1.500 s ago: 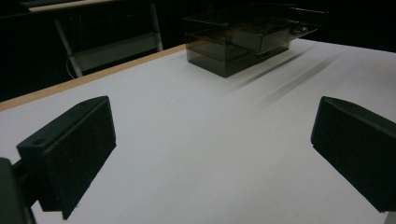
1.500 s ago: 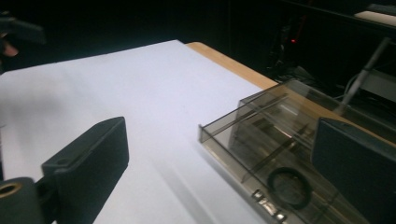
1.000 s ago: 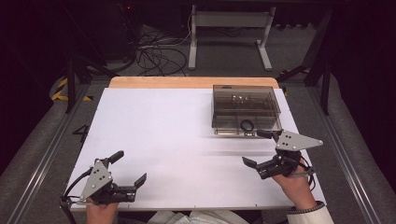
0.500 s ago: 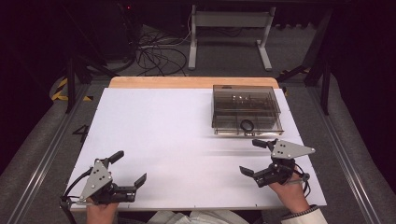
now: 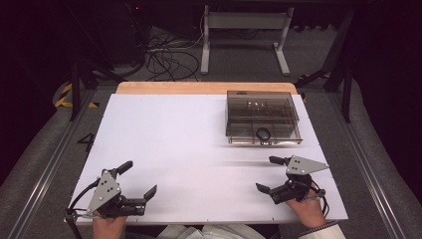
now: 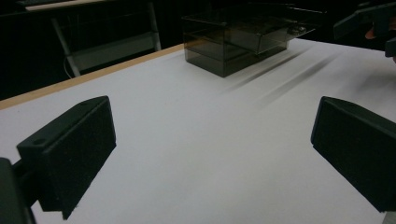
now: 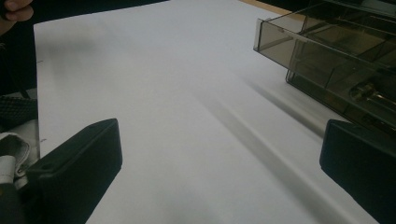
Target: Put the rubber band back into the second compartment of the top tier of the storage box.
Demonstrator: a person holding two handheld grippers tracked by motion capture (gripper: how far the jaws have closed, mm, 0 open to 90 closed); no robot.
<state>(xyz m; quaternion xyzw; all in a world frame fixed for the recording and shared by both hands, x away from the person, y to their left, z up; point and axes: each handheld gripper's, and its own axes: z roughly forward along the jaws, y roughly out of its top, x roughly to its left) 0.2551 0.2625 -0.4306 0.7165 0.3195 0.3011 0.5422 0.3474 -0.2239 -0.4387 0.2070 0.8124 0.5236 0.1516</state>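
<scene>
Box sits at the table's far right, untouched, a ring inside; your right gripper waits near it, jaws wide, empty; left gripper gapes well apart; all work seems ahead.

Colour-wise it's pretty muted here. My left gripper and my right gripper both have matte black jaws with pale grey plates on top and black cables. The table is plain white, no pattern, with a light wood-coloured strip along the top edge. The box right of centre is smoky see-through brown-grey, and there's a black ring inside it. Black-and-yellow hazard striping sits at the left of the frame on grey floor.
</scene>
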